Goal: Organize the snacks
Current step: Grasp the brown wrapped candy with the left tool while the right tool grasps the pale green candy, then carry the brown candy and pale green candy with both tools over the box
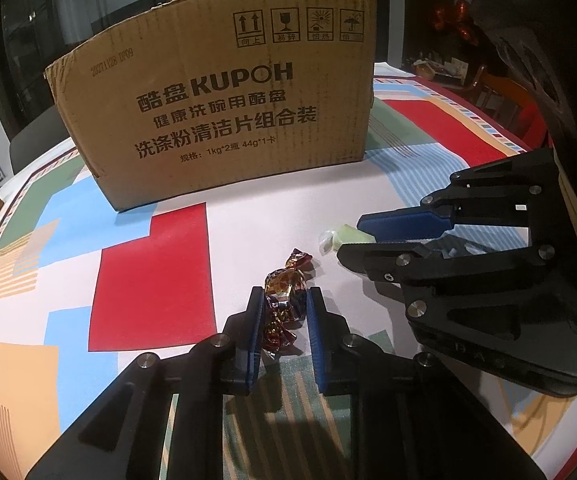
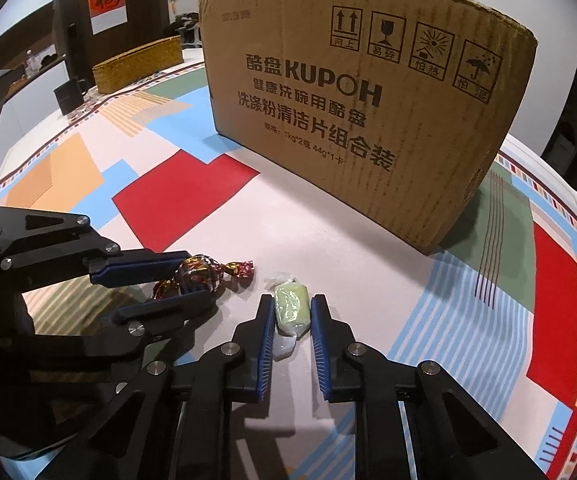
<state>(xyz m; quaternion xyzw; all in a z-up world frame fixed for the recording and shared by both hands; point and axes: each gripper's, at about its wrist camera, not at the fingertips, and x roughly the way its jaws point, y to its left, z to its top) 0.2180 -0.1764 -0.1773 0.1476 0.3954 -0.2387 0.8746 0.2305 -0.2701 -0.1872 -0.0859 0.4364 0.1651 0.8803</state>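
Your left gripper [image 1: 285,300] clamps the foil candy [image 1: 284,300]; your right gripper [image 2: 291,308] grips the green candy [image 2: 291,309]; carton [image 1: 224,108] at twelve o'clock.

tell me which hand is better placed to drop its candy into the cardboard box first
Neither by much: the left gripper is shut on the red foil candy, the right gripper on the pale green candy. The cardboard box stands just behind both on the tablecloth.

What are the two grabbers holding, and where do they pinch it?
The left gripper pinches the red-gold foil candy by its middle. The right gripper pinches the pale green candy by its middle.
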